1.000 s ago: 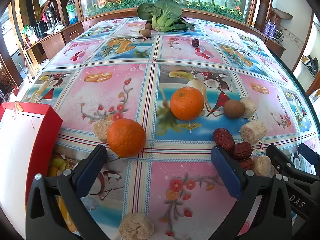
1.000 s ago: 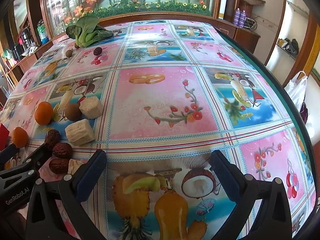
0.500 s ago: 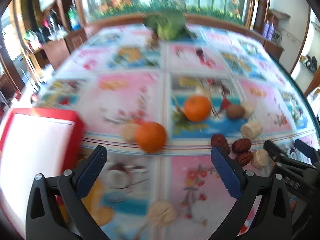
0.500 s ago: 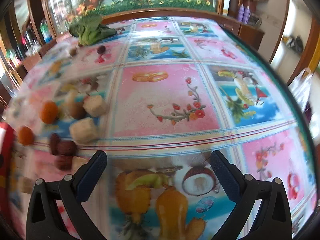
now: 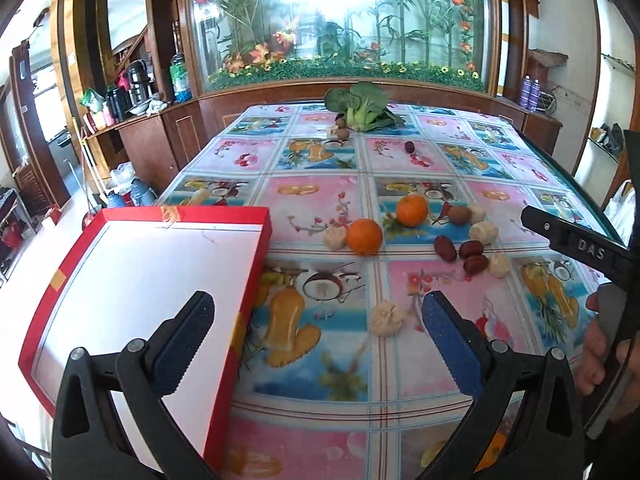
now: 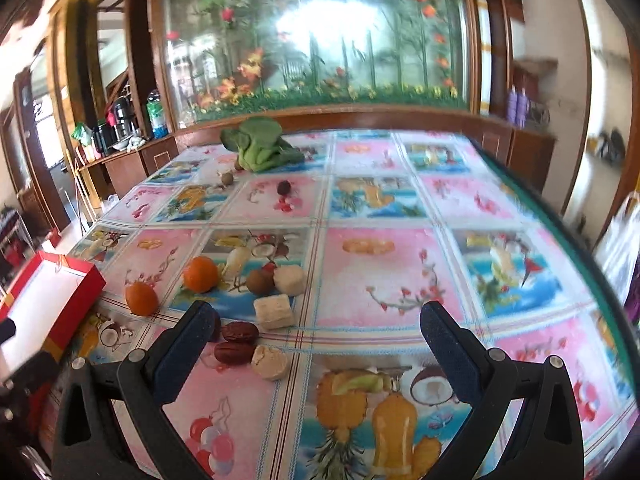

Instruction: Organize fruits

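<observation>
Two oranges (image 5: 364, 236) (image 5: 412, 210) lie mid-table, with a brown round fruit (image 5: 459, 214), three red dates (image 5: 466, 254) and several pale chunks (image 5: 387, 317) around them. A red box with a white inside (image 5: 136, 304) sits at the table's left front edge. My left gripper (image 5: 316, 340) is open and empty, raised above the near table, its left finger over the box. My right gripper (image 6: 318, 348) is open and empty, above the table right of the dates (image 6: 239, 333). The oranges (image 6: 141, 298) (image 6: 201, 274) and the box (image 6: 44, 312) also show in the right wrist view.
A green leafy vegetable (image 5: 360, 108) lies at the table's far end, with small brown fruits (image 5: 342, 133) and a lone dark date (image 5: 409, 147) near it. The table edge curves along the right (image 6: 592, 264). A wooden counter and glass planter stand behind.
Both grippers have pulled back and risen, so more of the table and room shows. The red box now lies under my left gripper's left finger. The fruits have not moved.
</observation>
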Action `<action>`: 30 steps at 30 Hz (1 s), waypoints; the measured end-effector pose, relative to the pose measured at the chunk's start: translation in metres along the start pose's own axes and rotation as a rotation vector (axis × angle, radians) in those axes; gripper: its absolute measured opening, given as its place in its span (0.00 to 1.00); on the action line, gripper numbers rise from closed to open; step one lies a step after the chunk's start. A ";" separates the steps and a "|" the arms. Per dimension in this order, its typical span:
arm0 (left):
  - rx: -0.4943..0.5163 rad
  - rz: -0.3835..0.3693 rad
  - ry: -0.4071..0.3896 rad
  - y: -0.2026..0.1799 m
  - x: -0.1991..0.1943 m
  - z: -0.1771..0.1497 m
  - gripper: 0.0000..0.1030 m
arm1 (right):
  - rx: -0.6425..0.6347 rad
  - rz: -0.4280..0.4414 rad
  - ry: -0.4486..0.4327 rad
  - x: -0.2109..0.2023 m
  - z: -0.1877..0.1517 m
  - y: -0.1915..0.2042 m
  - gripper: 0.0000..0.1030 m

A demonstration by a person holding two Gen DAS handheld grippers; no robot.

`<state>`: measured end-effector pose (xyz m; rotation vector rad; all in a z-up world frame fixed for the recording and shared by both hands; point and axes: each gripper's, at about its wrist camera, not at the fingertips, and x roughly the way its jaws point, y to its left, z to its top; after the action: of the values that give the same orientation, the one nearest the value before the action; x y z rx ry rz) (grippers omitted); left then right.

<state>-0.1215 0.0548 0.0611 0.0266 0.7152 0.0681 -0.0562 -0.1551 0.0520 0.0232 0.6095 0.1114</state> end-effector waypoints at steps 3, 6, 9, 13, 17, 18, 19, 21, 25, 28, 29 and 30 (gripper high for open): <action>-0.023 0.009 0.001 0.005 -0.001 -0.003 1.00 | -0.021 -0.006 -0.001 0.001 0.000 0.002 0.99; -0.039 0.015 -0.009 0.009 -0.005 -0.003 1.00 | -0.035 -0.017 -0.003 0.002 0.000 0.004 0.99; -0.040 0.032 -0.021 0.012 -0.008 -0.004 1.00 | -0.037 -0.023 -0.008 0.001 -0.001 0.005 0.99; -0.050 0.033 -0.016 0.017 -0.009 -0.005 1.00 | -0.039 -0.029 -0.006 0.001 -0.001 0.005 0.99; -0.060 0.037 -0.014 0.020 -0.008 -0.005 1.00 | -0.038 -0.027 -0.006 0.001 -0.001 0.004 0.99; -0.061 0.040 -0.014 0.021 -0.008 -0.005 1.00 | -0.038 -0.026 -0.005 0.001 -0.001 0.004 0.99; -0.062 0.041 -0.015 0.022 -0.008 -0.005 1.00 | -0.039 -0.027 -0.005 0.001 -0.001 0.005 0.99; -0.062 0.042 -0.012 0.022 -0.007 -0.005 1.00 | -0.042 -0.028 -0.008 0.000 -0.001 0.005 0.99; -0.065 0.042 0.001 0.024 -0.003 -0.006 1.00 | -0.025 0.013 0.005 -0.015 -0.008 0.003 0.99; -0.058 0.051 0.012 0.024 -0.002 -0.006 1.00 | 0.011 0.129 0.041 -0.036 -0.027 0.004 0.99; -0.055 0.054 0.015 0.025 -0.002 -0.006 1.00 | 0.005 0.156 0.058 -0.042 -0.033 0.006 0.99; -0.049 0.055 0.017 0.026 -0.002 -0.005 1.00 | -0.007 0.176 0.070 -0.049 -0.038 0.010 0.99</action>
<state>-0.1275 0.0805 0.0603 -0.0011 0.7300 0.1385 -0.1187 -0.1508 0.0492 0.0661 0.6760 0.2860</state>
